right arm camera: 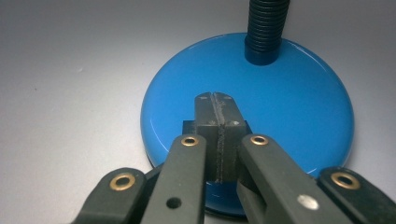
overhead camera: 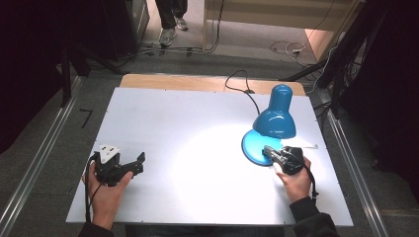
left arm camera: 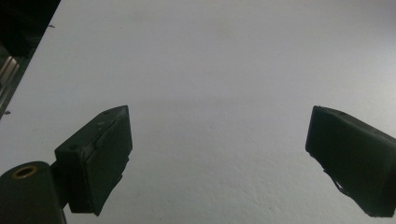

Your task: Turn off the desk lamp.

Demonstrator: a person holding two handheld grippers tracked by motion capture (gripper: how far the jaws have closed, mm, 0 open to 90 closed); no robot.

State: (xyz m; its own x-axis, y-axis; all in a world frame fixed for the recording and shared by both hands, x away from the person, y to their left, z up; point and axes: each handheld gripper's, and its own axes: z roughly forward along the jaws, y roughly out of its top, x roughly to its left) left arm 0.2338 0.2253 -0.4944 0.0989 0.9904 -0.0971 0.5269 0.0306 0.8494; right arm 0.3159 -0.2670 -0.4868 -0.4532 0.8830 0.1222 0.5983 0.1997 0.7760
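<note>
A blue desk lamp [overhead camera: 273,126] stands lit near the worktop's right edge, its shade bent down over a round glossy base [right arm camera: 289,107]. That base looks weighted and slippery, the ribbed flexible neck [right arm camera: 264,25] bendable; judged from this, the neck's foot or the base rim offers the surest hold. The right gripper [right arm camera: 215,109] has its jaws pressed together, tips resting on the base top, likely on a switch, pinching nothing. The left gripper [overhead camera: 132,165], jaws spread wide and empty, lies near the worktop's front-left corner.
</note>
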